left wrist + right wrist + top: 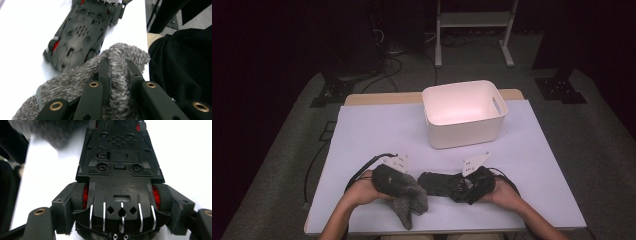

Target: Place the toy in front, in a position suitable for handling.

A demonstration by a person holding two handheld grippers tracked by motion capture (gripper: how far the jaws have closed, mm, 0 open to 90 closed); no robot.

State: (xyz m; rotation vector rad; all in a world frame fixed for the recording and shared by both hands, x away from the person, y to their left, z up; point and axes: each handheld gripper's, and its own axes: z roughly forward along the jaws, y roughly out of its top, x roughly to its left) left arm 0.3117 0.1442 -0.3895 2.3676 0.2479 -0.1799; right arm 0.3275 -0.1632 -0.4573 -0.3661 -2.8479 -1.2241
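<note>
Toy car [120,170] upside down, nose and tail cut off by right gripper view's edges, grey fuzzy sock [117,75] blurred in that view's top left corner, sock's lower part cut by left gripper view's bottom edge, car there motion-blurred.

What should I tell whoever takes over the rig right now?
Left gripper: shut on the grey fuzzy sock, at the table's near edge.
Right gripper: jaws clamp the toy car at its rear wheels; car is upside down, underside showing.
White bin: holds nothing, far centre of the table.
Done: both items grasped.
Left: probably carry sock and car to the bin and release them.
</note>
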